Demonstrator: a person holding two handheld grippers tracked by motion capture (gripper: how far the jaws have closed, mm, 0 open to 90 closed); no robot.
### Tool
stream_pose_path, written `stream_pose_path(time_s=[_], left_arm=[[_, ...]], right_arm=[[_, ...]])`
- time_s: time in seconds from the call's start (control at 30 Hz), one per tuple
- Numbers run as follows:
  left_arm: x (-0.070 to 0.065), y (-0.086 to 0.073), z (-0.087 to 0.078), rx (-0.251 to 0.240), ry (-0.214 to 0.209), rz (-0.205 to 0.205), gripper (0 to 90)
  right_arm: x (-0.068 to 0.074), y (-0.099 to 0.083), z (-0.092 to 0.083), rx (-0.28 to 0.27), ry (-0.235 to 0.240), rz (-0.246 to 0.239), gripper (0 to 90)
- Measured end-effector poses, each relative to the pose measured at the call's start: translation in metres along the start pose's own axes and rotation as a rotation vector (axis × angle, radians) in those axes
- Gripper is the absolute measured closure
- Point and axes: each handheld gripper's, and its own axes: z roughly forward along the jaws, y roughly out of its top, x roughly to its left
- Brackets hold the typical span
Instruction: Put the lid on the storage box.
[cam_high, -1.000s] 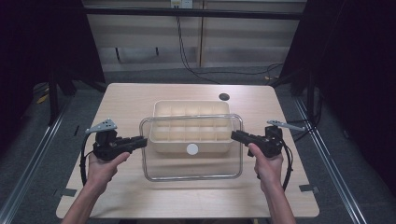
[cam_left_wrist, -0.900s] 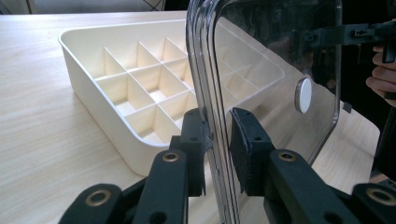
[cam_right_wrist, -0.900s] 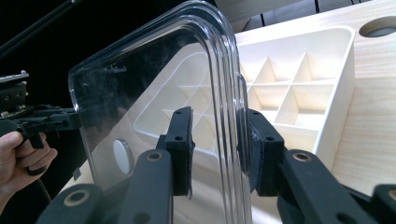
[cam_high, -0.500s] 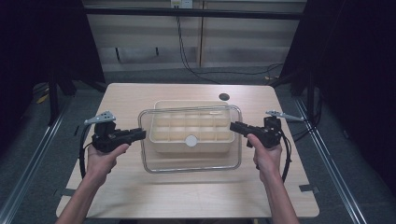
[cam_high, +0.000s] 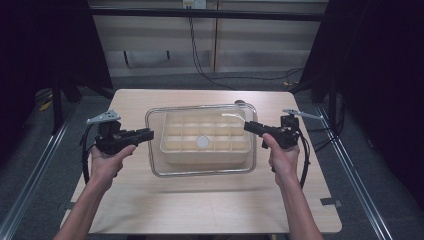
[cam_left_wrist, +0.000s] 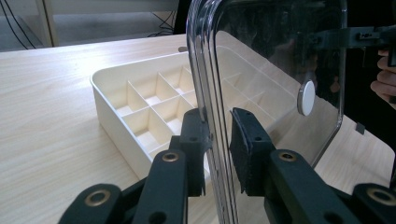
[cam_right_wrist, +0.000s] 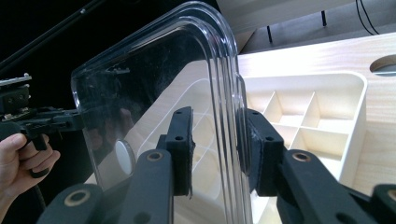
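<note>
A clear plastic lid (cam_high: 200, 167) with a white round knob (cam_high: 202, 142) hangs level over a cream compartment tray (cam_high: 172, 150) on the wooden table. My left gripper (cam_high: 150, 134) is shut on the lid's left rim. My right gripper (cam_high: 247, 126) is shut on its right rim. In the left gripper view the rim of the lid (cam_left_wrist: 280, 60) runs between the pads of my left gripper (cam_left_wrist: 219, 144), with the tray (cam_left_wrist: 112, 107) beyond. In the right gripper view the lid (cam_right_wrist: 149, 93) stands between the pads of my right gripper (cam_right_wrist: 217, 144), beside the tray (cam_right_wrist: 355, 121).
The table (cam_high: 200, 210) has bare wood in front of the tray and at both sides. A round cable hole (cam_high: 240, 102) sits near its far edge. Dark curtains and metal floor rails flank the table, and cables hang behind it.
Both hands have lifted the lid and carried it away from the person, so that it now hangs over the tray instead of in front of it.
</note>
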Motion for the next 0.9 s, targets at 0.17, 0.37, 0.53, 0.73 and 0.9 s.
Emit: stream_pose_path(time_s=[0.17,0.37,0.53,0.73,0.9], left_arm=[[0.003,0.006,0.003,-0.007,0.004,-0.003,75.4],[0.008,0.015,0.007,-0.005,0.01,-0.002,75.3],[0.012,0.022,0.01,-0.004,0.025,-0.005,75.1],[0.018,0.031,0.013,-0.003,0.035,-0.011,75.0],[0.02,0.035,0.018,0.003,0.043,-0.018,74.9]], right_arm=[[-0.002,0.006,0.003,-0.003,-0.003,0.003,67.2],[-0.007,0.012,0.009,-0.008,-0.001,0.015,67.1],[-0.01,0.019,0.016,-0.011,-0.009,0.023,66.9],[-0.012,0.024,0.022,-0.015,-0.011,0.033,66.9],[-0.016,0.026,0.025,-0.012,-0.009,0.044,66.9]])
